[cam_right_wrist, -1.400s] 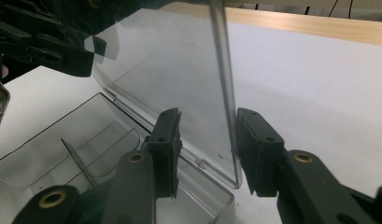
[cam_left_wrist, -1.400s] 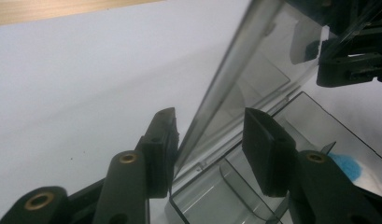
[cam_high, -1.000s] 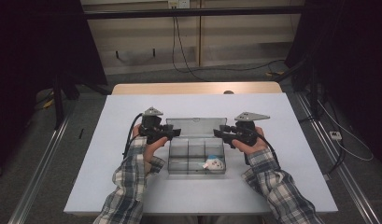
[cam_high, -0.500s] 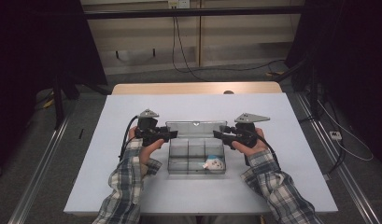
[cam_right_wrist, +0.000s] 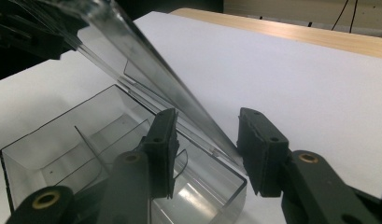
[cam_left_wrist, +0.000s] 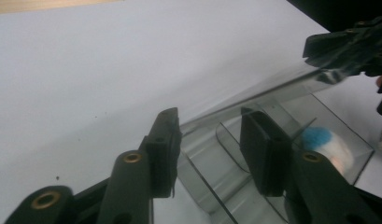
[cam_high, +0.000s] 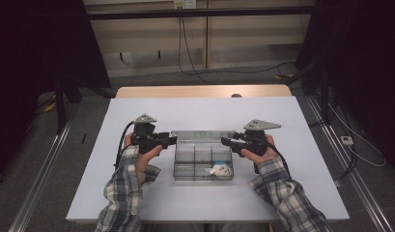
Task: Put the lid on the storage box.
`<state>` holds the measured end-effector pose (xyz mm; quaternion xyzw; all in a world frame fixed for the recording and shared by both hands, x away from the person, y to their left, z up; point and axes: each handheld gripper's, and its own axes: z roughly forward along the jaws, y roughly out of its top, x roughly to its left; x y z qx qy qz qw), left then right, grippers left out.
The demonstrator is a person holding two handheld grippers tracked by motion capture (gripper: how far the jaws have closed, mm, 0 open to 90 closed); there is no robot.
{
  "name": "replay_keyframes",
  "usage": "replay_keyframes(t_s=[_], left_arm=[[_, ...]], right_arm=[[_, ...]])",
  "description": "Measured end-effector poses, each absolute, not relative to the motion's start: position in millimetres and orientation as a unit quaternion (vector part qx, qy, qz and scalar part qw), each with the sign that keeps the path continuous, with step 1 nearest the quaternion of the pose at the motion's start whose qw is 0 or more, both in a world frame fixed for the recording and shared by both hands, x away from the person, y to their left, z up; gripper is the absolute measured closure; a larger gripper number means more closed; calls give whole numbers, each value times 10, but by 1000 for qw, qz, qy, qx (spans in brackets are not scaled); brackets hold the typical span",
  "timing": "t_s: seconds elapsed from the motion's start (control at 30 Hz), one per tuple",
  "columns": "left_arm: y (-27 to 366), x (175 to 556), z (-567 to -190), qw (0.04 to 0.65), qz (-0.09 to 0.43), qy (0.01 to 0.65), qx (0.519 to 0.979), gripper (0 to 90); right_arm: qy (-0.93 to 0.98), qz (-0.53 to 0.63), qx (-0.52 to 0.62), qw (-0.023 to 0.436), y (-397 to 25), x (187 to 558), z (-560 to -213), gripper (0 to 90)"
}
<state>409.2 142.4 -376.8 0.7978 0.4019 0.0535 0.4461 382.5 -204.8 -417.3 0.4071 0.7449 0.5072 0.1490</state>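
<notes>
We see a clear plastic compartment box [cam_high: 203,162] at the middle of the white table [cam_high: 204,113], its transparent hinged lid [cam_high: 203,135] raised along the far edge. Our left tongs [cam_high: 170,140] meet the lid's left end, our right tongs [cam_high: 225,141] its right end. In both gripper views the jaws stand apart, with the lid's edge passing between them; whether they pinch it we cannot tell. A small white and blue object [cam_high: 220,169] lies in the box's near right compartment.
</notes>
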Motion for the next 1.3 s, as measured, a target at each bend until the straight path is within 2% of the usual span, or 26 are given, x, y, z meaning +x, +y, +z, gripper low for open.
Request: replay_keyframes(t_s=[0.2,0.33,0.4,0.5,0.67,0.93,1.17,1.3], left_arm=[[1413,4016,-3738,446,30,386,807,743],[1424,4005,-3732,447,29,389,805,780],[1445,4000,-3734,447,17,395,802,828],[1453,3992,-3718,456,15,387,802,828],[1421,3984,-3712,457,12,379,805,892],[1441,3977,-3697,463,7,373,804,900],[1429,3973,-3705,464,7,374,803,900],[1425,3962,-3695,463,7,369,806,900]], right_arm=[[743,510,407,150,-2071,3804,-4164,592],[743,510,407,150,-2072,3800,-4166,589],[743,509,408,150,-2071,3794,-4165,588],[742,510,408,153,-2065,3795,-4165,590],[744,508,407,152,-2070,3782,-4165,580],[742,509,408,152,-2078,3755,-4170,567],[759,488,404,152,-2133,3665,-4179,373],[751,495,410,149,-2194,3616,-4164,400]])
